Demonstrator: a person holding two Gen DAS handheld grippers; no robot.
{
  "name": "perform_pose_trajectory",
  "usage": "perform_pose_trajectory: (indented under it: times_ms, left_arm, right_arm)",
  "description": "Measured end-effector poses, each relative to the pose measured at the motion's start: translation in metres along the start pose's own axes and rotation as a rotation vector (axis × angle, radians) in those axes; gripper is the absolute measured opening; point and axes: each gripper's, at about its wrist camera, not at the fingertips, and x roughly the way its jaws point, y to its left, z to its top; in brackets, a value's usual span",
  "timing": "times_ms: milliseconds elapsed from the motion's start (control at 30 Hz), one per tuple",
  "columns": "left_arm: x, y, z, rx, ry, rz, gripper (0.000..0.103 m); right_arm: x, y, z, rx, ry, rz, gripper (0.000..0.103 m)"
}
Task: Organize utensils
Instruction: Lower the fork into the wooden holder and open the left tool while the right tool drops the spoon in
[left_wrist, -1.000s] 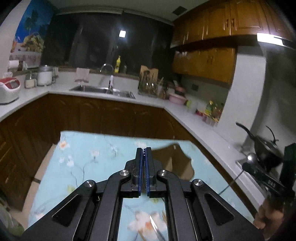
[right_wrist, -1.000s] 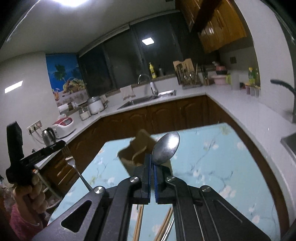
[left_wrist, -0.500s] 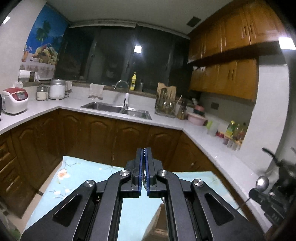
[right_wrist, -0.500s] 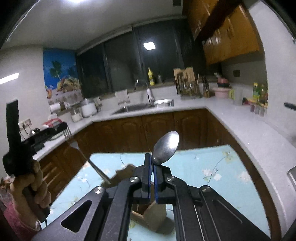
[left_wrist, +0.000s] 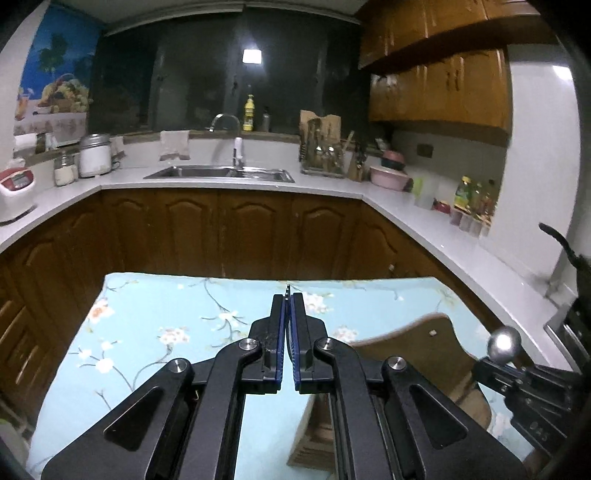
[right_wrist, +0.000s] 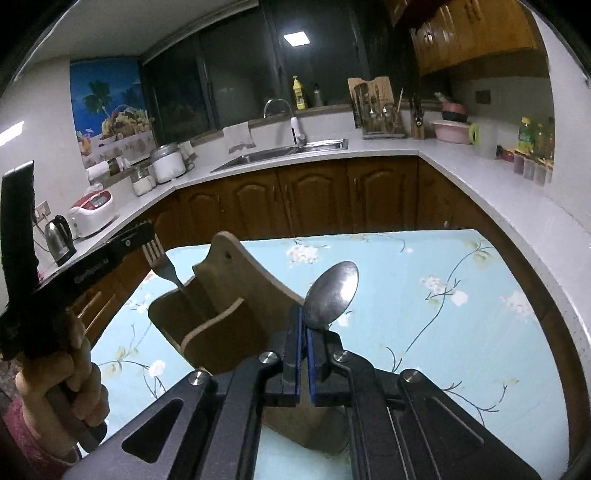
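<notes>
Fingers, right: my right gripper (right_wrist: 303, 325) is clenched on the spoon (right_wrist: 333, 294).
Fingers, left: my left gripper (left_wrist: 287, 306) grips the fork (right_wrist: 161, 264).
Right view only: fork handle inside the wooden holder (right_wrist: 225, 306).

Spoon (right_wrist: 334, 295) handle hidden inside the right tool (right_wrist: 303, 325); fork (right_wrist: 162, 264) shaft behind the wooden holder (right_wrist: 229, 306).

A glossy metal spoon (right_wrist: 334, 295) and fork (right_wrist: 160, 263), a matt wooden utensil holder (right_wrist: 225, 310), floral cloth on the table (right_wrist: 443, 314), and smooth pale countertops (right_wrist: 498, 184) over varnished wood cabinets (right_wrist: 314, 195).
</notes>
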Motion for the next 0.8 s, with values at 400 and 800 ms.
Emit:
perform_pose_trajectory:
  times_ms: [400, 800]
  left_arm:
    - [-0.005, -0.008, -0.002, 0.020, 0.033, -0.032, 0.004]
    - [-0.048, 0.012, -0.006, -0.072, 0.011, -0.034, 0.075]
  right_arm:
    - [-0.007, -0.004, 0.004, 0.044, 0.007, 0.012, 0.008]
    - [-0.038, -0.019, -0.003, 0.144, -0.017, 0.042, 0.048]
